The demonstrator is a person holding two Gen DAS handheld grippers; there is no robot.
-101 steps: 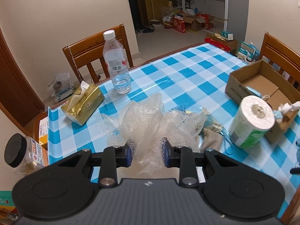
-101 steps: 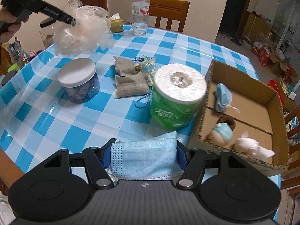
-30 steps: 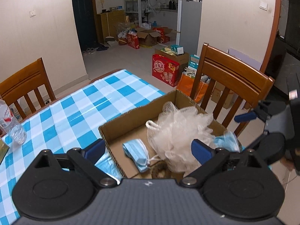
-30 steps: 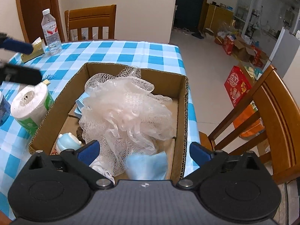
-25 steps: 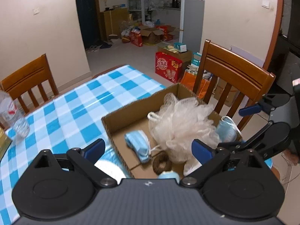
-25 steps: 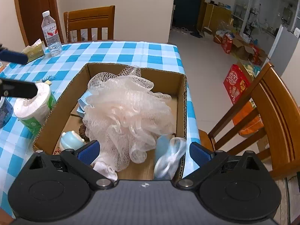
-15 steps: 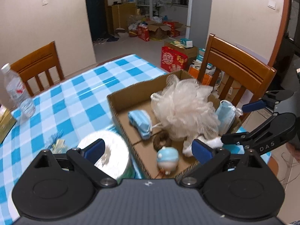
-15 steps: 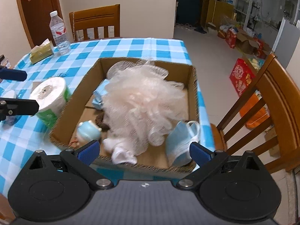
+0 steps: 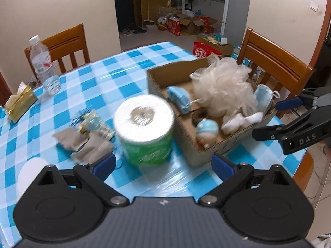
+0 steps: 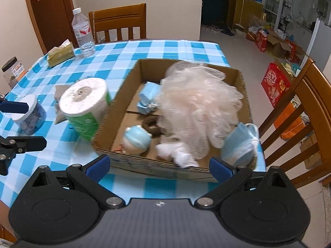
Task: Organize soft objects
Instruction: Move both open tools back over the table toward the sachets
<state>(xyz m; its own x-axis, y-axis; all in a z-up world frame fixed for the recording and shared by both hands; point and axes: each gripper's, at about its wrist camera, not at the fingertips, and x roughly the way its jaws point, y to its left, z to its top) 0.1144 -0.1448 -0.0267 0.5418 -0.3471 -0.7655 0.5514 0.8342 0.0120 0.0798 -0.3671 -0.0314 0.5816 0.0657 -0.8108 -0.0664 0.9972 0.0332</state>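
Left to right across the table, covered in a blue-and-white checked cloth:

- Gold tissue pack at the far left edge, clear plastic water bottle upright just beside it.
- Clear jar with white lid near the left edge, seen from the right wrist view.
- 2 flat beige cloth pouches lying beside a small blue-green tasselled sachet.
- White toilet paper roll in green wrapper standing on end, just beside the left wall of the open brown cardboard box.
- Inside the box: folded light-blue face mask toward the far left; small blue-capped doll head and dark brown ring in the near left; large cream mesh bath pouf filling the middle and right; white crumpled cloth against the near wall; second light-blue face mask propped in the near right corner.

Left gripper: jaws wide apart, empty, held above the table in front of the roll.
Right gripper: jaws wide apart, empty, held over the near wall of the box.

Left wrist view is motion-blurred.
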